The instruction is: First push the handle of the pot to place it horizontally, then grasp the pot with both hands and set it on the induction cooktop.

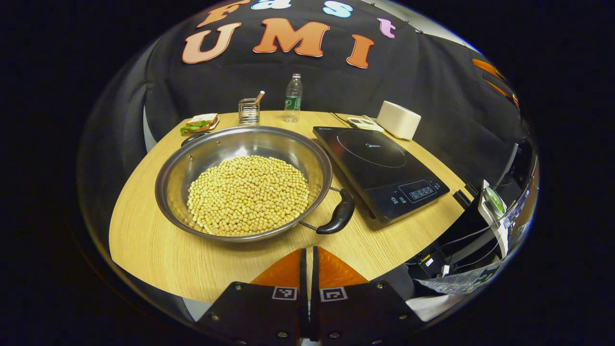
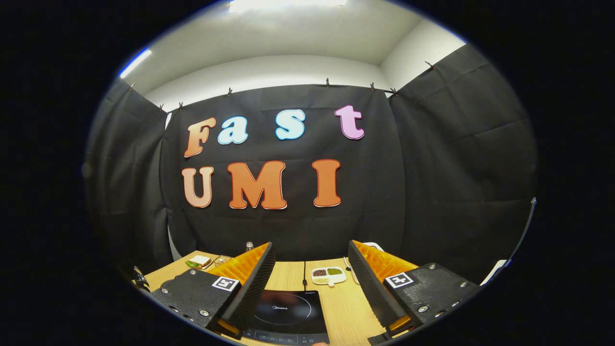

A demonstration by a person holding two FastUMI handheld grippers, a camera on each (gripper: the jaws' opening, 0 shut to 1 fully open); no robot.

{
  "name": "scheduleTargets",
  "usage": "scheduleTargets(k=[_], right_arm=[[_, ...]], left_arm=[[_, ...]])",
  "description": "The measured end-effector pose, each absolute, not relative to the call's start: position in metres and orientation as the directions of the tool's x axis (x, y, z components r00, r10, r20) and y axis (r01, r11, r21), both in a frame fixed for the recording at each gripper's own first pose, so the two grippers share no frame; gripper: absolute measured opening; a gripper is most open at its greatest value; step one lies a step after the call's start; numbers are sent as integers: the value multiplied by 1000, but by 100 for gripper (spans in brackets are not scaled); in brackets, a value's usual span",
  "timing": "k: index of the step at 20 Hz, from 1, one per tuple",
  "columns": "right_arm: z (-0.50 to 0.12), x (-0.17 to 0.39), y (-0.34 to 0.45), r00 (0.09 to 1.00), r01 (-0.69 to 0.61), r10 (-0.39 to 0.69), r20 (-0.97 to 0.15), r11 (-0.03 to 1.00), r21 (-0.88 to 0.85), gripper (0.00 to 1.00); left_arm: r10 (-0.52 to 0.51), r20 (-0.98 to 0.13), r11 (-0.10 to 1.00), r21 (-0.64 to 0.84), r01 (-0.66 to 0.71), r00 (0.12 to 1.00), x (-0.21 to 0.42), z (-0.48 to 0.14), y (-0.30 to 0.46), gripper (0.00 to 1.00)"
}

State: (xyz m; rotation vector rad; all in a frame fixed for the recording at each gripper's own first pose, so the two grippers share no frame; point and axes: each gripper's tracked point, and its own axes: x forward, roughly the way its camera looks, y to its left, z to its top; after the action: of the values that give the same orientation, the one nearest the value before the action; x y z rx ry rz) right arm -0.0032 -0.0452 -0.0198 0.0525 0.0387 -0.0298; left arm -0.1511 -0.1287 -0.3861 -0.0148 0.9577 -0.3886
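Observation:
A wide steel pot (image 1: 206, 154) full of yellow soybeans (image 1: 247, 194) sits on the round wooden table (image 1: 144, 240). One black handle (image 1: 338, 214) points toward the near right; the other handle (image 1: 192, 138) peeks out at the far left rim. A black induction cooktop (image 1: 379, 168) lies just right of the pot. My left gripper (image 1: 309, 254) is shut and empty, hovering at the table's near edge a little short of the near handle. In the right gripper view my right gripper (image 2: 310, 269) is open, held high and above the cooktop (image 2: 288, 312).
At the table's back stand a water bottle (image 1: 292, 98), a wire holder with a stick (image 1: 249, 110), a sandwich on a plate (image 1: 199, 124) and a white box (image 1: 399, 119). A small dish of beans (image 2: 328, 276) lies behind the cooktop. Equipment and cables (image 1: 480, 230) crowd the right side.

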Motion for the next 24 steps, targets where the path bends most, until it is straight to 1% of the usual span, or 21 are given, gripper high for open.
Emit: scheduleTargets(k=[3,6,16,24], right_arm=[[-22,-6,-49,998,38,-35,-47,998,46,95],[-20,-8,-55,998,46,-44,-41,998,49,95],[-33,-6,-72,994,80,-76,-77,996,44,95],[-37,-6,-79,992,98,-95,-81,994,41,95]], left_arm=[[-336,-787,927,-179,330,517,-142,-384,-138,4],[-340,-788,921,-168,352,513,-138,-385,-146,2],[-367,-782,906,-177,385,504,-103,-395,-179,2],[-381,-771,905,-199,375,510,-82,-402,-193,2]])
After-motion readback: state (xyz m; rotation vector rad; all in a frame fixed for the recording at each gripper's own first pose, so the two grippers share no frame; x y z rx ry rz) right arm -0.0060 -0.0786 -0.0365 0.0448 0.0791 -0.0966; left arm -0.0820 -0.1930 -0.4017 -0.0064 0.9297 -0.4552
